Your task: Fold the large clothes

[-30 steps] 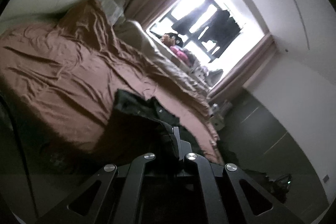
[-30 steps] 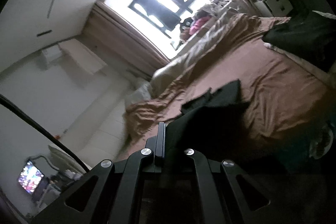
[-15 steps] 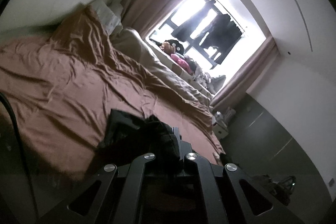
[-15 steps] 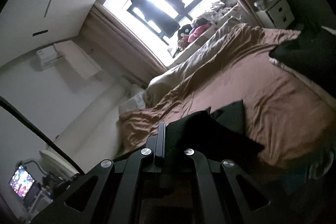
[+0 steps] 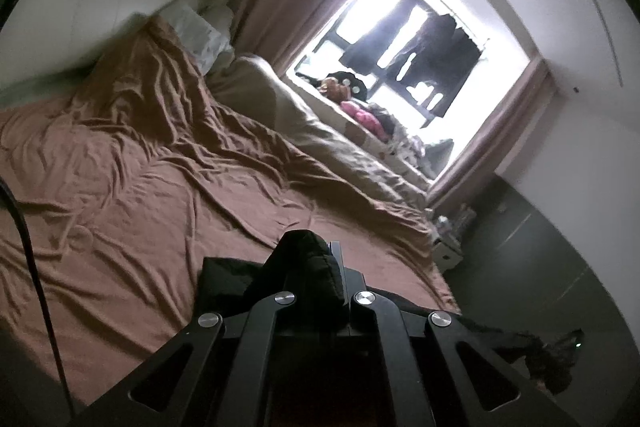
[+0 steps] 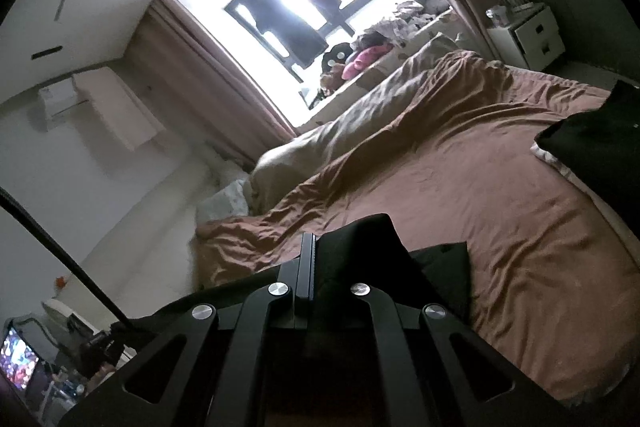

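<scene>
Rumpled brown bedsheet (image 5: pixel 132 187), beige duvet (image 5: pixel 328 139) beside bright window (image 5: pixel 404 39), white nightstand (image 6: pixel 528 37), lit screen (image 6: pixel 18 363)

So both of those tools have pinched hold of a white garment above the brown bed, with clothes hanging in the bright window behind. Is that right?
Not quite: the garment is black, not white. The left wrist view shows the left tool shut on bunched black garment, and the right wrist view shows the right tool shut on the same dark cloth. The brown bed and the hanging clothes in the window are as you said.
</scene>
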Available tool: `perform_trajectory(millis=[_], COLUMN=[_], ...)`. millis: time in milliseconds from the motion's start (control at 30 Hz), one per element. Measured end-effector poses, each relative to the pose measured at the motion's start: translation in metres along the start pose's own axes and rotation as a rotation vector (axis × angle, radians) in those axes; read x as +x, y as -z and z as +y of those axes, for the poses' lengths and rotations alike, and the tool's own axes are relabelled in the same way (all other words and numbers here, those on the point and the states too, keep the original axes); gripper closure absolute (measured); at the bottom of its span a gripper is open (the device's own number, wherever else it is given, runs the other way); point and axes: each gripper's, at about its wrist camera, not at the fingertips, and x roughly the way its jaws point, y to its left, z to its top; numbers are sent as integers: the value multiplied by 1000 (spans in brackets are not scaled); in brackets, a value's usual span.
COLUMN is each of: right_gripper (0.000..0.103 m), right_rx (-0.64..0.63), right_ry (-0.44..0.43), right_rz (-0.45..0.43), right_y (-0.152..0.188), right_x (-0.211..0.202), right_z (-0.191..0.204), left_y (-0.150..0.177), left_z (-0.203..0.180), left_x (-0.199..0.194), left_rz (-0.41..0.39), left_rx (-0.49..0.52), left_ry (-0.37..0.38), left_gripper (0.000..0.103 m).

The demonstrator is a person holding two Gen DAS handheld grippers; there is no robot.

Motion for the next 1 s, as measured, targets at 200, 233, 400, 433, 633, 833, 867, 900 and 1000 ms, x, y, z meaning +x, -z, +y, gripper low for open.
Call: perform_trajectory(millis=[200,233,400,433,633,833,867,900,1000], right_gripper=[103,103,103,103,103,103,103,103,99], right_rx=[0,0,16,24,59,109,120,127,140], right_ry=[68,80,134,146,215,254,261,270,310], right_rz=[56,63,102,114,174,226,239,251,280], right_y=[-12,-14,-19,-19,-18,-15,-14,-15,-18], right_x=[53,62,97,107,154,187,191,195,202], right_z=[-6,-6,-10,-12,-23,-33,-34,-37,-37], left_y=[-8,-8,-10,-9,4,27,31,34,39], left_z=[15,18,37,41,71,107,112,116,122], left_x=[70,78,132,143,202,252,259,266,281], left_rz=[66,73,118,128,195,284,297,312,351], left_rx=[-1,0,-6,-6,-17,-55,-66,-73,-90], left_ry=[-48,-55,-104,-114,-178,-229,-231,-237,-240], left_gripper=[101,101,101,101,101,101,101,101,98])
